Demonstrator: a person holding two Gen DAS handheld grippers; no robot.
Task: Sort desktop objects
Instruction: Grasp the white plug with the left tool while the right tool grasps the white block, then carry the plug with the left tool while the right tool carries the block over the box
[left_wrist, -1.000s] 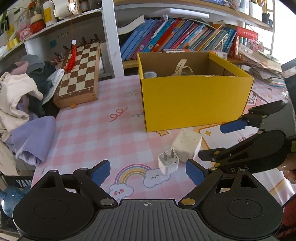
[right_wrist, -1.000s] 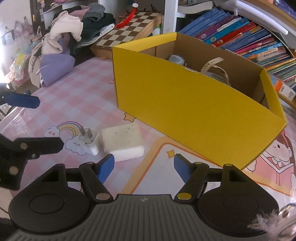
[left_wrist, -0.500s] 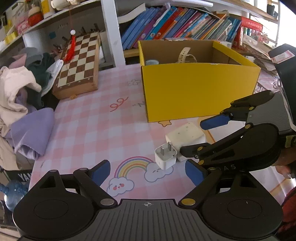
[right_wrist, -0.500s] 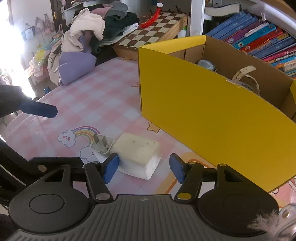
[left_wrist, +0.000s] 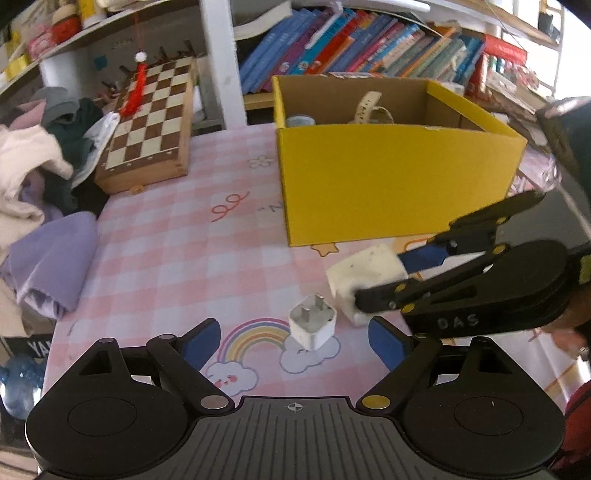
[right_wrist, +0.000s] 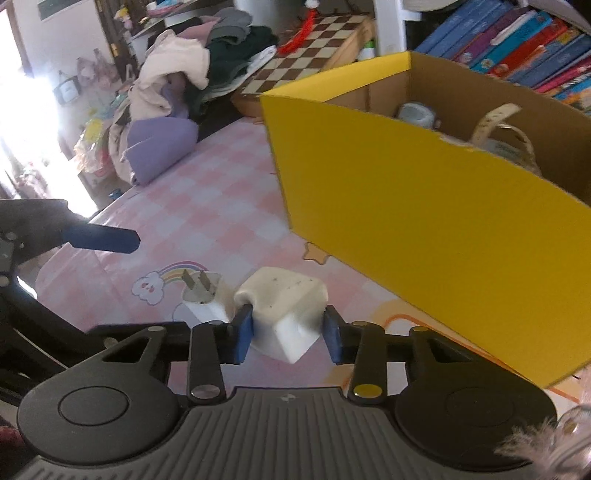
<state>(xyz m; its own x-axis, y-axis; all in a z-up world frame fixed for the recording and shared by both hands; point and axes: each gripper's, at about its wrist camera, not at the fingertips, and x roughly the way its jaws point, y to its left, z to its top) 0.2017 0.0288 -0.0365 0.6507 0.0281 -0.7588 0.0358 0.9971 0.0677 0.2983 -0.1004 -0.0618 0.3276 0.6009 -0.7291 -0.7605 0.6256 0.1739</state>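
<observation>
A cream speckled block (right_wrist: 286, 308) lies on the pink checked mat, and my right gripper (right_wrist: 288, 334) is shut on it; the block deforms between the blue pads. It also shows in the left wrist view (left_wrist: 364, 271) with the right gripper (left_wrist: 391, 277) around it. A white plug charger (left_wrist: 313, 326) stands beside the block, prongs up, also seen in the right wrist view (right_wrist: 201, 299). My left gripper (left_wrist: 295, 341) is open and empty, just short of the charger. The yellow box (left_wrist: 395, 177) behind holds a watch strap (left_wrist: 369, 107) and a tape roll (left_wrist: 300, 120).
A wooden chessboard (left_wrist: 147, 122) leans at the back left. A pile of clothes (left_wrist: 40, 177) lies at the left edge of the mat. Books (left_wrist: 369, 48) fill the shelf behind the box.
My right gripper moved left to the cream block and shut on it. My left gripper came closer to the charger and stayed open.
</observation>
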